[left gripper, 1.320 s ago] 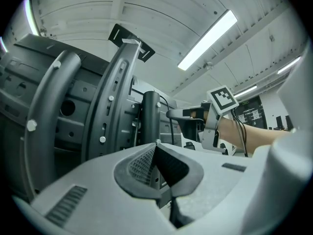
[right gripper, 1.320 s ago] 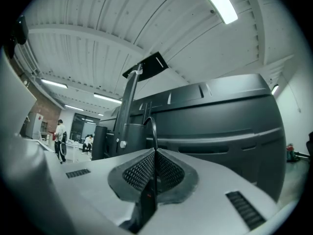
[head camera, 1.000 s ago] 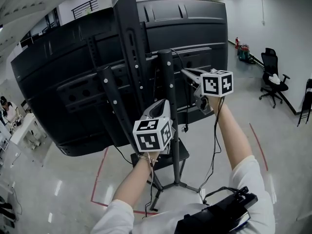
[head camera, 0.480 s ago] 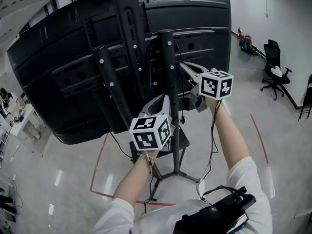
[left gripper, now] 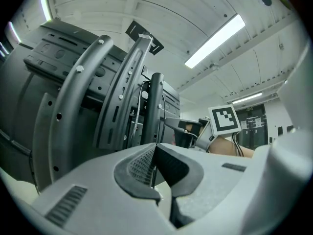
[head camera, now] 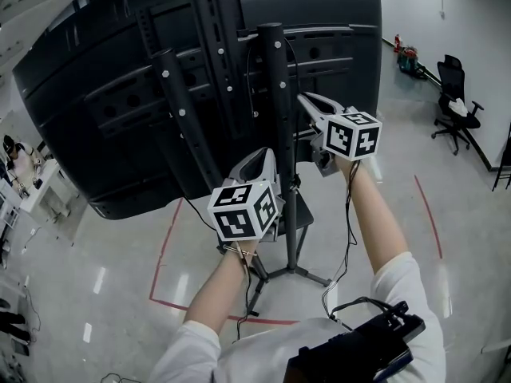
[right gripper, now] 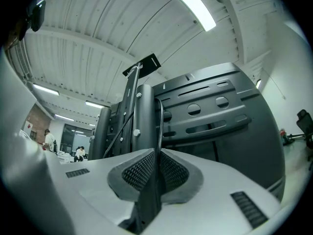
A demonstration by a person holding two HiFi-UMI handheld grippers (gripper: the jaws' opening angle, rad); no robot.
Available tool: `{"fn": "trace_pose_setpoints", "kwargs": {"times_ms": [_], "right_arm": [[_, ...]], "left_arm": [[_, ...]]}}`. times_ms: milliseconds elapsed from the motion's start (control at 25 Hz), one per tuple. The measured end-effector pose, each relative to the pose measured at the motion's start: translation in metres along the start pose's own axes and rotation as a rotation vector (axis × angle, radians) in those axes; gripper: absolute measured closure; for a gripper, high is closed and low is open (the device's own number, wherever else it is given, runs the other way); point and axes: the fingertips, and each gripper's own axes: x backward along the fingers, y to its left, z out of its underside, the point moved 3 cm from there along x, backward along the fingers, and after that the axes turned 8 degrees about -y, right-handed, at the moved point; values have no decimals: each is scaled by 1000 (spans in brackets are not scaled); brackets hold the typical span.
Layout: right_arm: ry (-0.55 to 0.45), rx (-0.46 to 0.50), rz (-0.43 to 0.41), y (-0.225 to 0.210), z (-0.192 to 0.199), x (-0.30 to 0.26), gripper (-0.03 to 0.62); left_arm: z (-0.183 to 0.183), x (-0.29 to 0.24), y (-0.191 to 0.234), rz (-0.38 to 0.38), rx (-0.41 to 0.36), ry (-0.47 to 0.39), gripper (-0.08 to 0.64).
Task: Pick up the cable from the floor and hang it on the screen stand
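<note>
We hold the right gripper [right gripper: 157,155] clamped on the black cable [right gripper: 159,124]. The cable rises straight out from between its pads and bends over against the upright of the screen stand [right gripper: 144,116], just ahead of the jaws. Below this gripper, more cable hangs down beside the same upright. Our left gripper [left gripper: 154,150] sits lower and to the left of the right one, close to that upright, its jaws pressed together at the tips. The dark back of the screen [head camera: 335,22] lies beyond both grippers.

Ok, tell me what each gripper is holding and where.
Right gripper: thin black cable, pinched partway along between its fingers. Left gripper: fingers shut; a hold cannot be told.
</note>
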Motion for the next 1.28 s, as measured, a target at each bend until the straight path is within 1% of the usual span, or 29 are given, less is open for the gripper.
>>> {"fn": "trace_pose_setpoints", "kwargs": {"times_ms": [120,280,440,760,880,1000,1160,1280], "right_arm": [[7,2,30,-1,10,8,560],[15,50,85,5,24,22,560],[19,60,181,11,38,39,561],[137,66,336,34,81,78,562],[177,58,364,47,97,91,563],[202,34,383,59,113,106,563],[217,-5,404,79,133,123,565],[222,4,414,97,146,133,565]], "left_arm": [[2,5,1,-4,-7,5,557],[11,11,1,-2,-8,22,557],[20,15,-2,8,-14,41,557],[37,33,-5,22,-28,48,557],[46,44,-3,21,-27,50,557],[56,54,0,24,-4,54,557],[73,71,10,13,20,74,557],[88,84,18,-6,40,98,557]]}}
